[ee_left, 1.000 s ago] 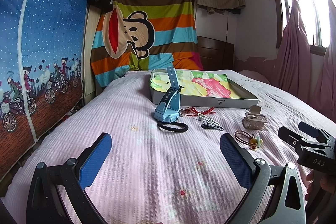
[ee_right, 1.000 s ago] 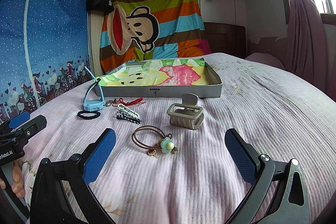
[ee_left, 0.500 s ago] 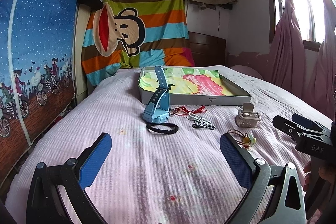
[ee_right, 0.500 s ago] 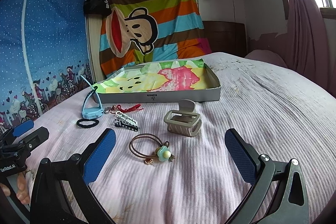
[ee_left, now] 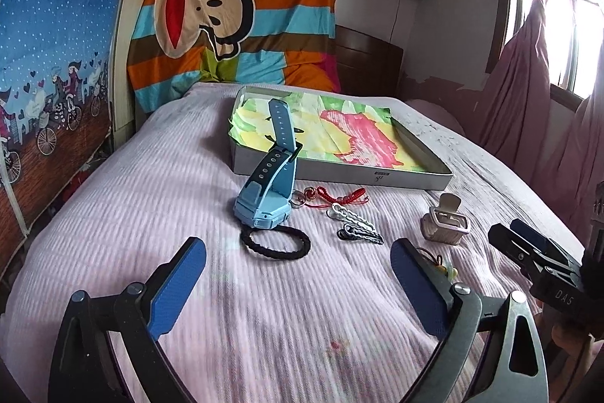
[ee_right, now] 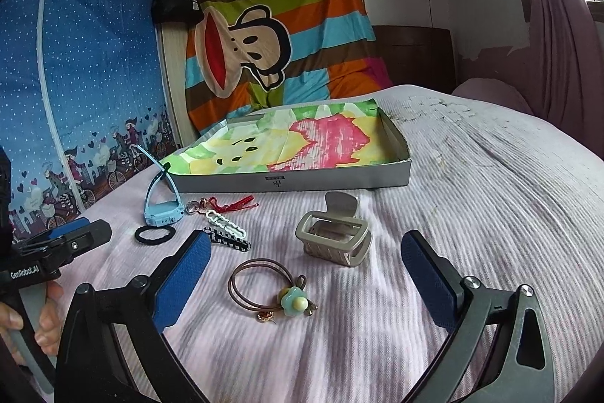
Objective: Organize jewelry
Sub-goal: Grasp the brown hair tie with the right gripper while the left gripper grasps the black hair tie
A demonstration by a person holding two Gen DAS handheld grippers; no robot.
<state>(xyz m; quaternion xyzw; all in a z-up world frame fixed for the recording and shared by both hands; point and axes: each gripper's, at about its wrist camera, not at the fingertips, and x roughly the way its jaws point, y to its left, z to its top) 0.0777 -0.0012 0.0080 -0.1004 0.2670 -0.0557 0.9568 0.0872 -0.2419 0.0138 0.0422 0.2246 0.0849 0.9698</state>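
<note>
Jewelry lies on a pink bedspread in front of a shallow grey box (ee_left: pixel 339 172) (ee_right: pixel 294 182) lined with colourful paper. My left gripper (ee_left: pixel 298 263) is open, just short of a black hair tie (ee_left: pixel 275 244) and a blue watch (ee_left: pixel 264 206). Beyond them lie a red cord charm (ee_left: pixel 336 199), a white clip (ee_left: pixel 349 213) and a black clip (ee_left: pixel 360 233). My right gripper (ee_right: pixel 305 270) is open around a brown hair tie with a flower charm (ee_right: pixel 271 293). A beige claw clip (ee_right: pixel 334 240) (ee_left: pixel 445 221) sits just past it.
The bed is bounded by a blue printed wardrobe cover (ee_left: pixel 45 55) on the left and a striped monkey blanket (ee_left: pixel 234 10) over the headboard. Pink curtains (ee_left: pixel 528 82) hang at the right. A hand (ee_right: pixel 22 320) holds the left gripper's handle.
Both grippers have moved forward and lower toward the items. The brown hair tie now lies between the right gripper's fingers. Both stay open.
</note>
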